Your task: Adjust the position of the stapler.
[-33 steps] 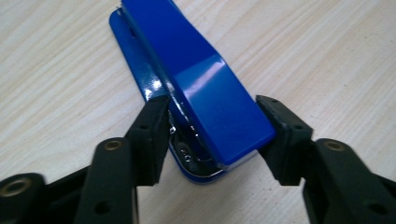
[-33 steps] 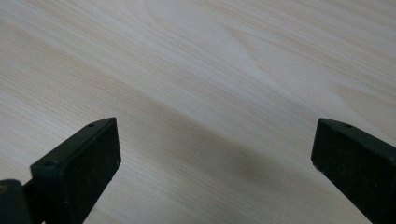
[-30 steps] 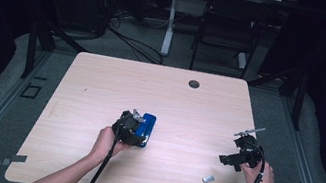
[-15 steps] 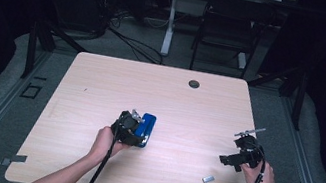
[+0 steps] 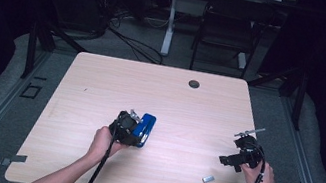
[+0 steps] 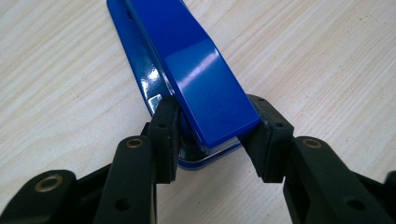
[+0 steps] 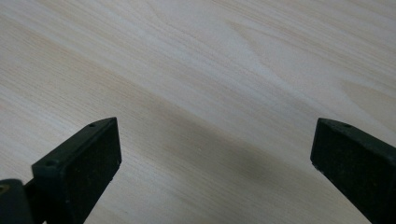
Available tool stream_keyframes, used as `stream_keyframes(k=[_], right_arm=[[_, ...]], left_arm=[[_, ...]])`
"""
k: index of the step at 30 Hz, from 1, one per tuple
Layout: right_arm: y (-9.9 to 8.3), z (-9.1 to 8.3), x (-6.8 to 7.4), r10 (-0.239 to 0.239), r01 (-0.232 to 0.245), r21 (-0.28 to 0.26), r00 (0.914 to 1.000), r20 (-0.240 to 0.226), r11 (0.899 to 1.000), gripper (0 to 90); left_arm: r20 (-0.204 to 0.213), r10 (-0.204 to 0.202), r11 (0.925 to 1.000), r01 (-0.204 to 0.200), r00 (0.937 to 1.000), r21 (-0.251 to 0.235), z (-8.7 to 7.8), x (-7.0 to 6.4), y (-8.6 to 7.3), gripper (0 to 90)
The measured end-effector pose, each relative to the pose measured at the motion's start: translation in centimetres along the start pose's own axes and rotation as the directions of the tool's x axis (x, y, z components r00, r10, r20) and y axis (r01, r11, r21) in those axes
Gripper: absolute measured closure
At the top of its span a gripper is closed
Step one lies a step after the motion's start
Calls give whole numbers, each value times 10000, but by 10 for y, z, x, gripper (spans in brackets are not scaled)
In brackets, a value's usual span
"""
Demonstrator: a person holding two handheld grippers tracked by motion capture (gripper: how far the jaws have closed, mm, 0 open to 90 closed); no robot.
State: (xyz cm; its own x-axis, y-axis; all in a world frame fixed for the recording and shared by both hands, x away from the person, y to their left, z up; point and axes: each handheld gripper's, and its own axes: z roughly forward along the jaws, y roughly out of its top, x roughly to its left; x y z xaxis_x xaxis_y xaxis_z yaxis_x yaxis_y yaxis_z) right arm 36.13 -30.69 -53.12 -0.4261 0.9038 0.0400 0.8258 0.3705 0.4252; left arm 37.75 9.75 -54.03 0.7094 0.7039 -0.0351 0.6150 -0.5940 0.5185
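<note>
Two claws over one pale wooden desk point(image 5: 100, 90), worked from the near edge. Largest thing between them: a blue stapler point(image 6: 196, 70), lying flat on the wood and stretching straight ahead of the left claw point(image 6: 212, 140). Left claw clamped on stapler's near end, one black pad pressed against each long side, base still resting on the desk. Held low and by the heel, probably to keep it steady or to slide or lift it without tipping. Seen from above, same blue stapler point(image 5: 145, 129) sticking out just past the left claw point(image 5: 130, 125) toward the far right.

Right claw point(image 5: 232, 159) well apart from the stapler, off to its right, hovering near the desk with jaws spread wide and nothing between them but bare wood point(image 7: 210, 116); likely kept ready and out of the way.

Smallest: a little silvery piece point(image 5: 208, 179), too small to identify, lying just short of the right claw, untouched.
</note>
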Motion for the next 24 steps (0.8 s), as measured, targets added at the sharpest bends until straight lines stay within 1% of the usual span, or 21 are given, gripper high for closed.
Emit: stream_keyframes(k=[5, 8, 10, 11, 15, 18, 19, 21, 22, 24], right_arm=[[0, 1, 0, 1, 0, 14, 10000, -50, 10000, 14], [0, 1, 0, -8, 8, 23, 10000, -46, 10000, 14], [0, 0, 0, -7, 7, 22, 10000, -52, 10000, 14], [0, 0, 0, 13, -13, -3, 10000, -28, 10000, 14], [0, 0, 0, -13, 13, 56, 10000, -65, 10000, 14], [0, 0, 0, -21, 21, 57, 10000, -34, 10000, 14], [0, 0, 0, -48, 49, 77, 9999, -91, 10000, 14], [0, 1, 0, -130, 131, 53, 9999, -30, 9999, 14], [0, 1, 0, -120, 121, 44, 9998, -136, 9999, 14], [0, 1, 1, -120, 120, 44, 9998, -167, 9999, 14]], left_arm=[[182, -88, 9999, 87, 9998, 89, -3, 0, -3, 618], [193, -61, 9999, 59, 9998, 106, -5, 0, -4, 625], [316, -101, 9999, 98, 9995, 108, -7, 0, -5, 628], [267, -96, 9999, 94, 9996, 82, -8, 0, -6, 630], [366, -3, 9997, -7, 9993, 251, -11, 0, -8, 636], [423, -29, 9997, 19, 9991, 236, -13, -1, -9, 640], [490, -50, 9996, 37, 9988, 273, -14, 0, -10, 640], [527, -45, 9996, 30, 9986, 283, -15, -1, -11, 642], [579, 2, 9995, -20, 9983, 304, -18, -1, -13, 642], [599, -4, 9995, -15, 9982, 322, -19, -1, -13, 644]])
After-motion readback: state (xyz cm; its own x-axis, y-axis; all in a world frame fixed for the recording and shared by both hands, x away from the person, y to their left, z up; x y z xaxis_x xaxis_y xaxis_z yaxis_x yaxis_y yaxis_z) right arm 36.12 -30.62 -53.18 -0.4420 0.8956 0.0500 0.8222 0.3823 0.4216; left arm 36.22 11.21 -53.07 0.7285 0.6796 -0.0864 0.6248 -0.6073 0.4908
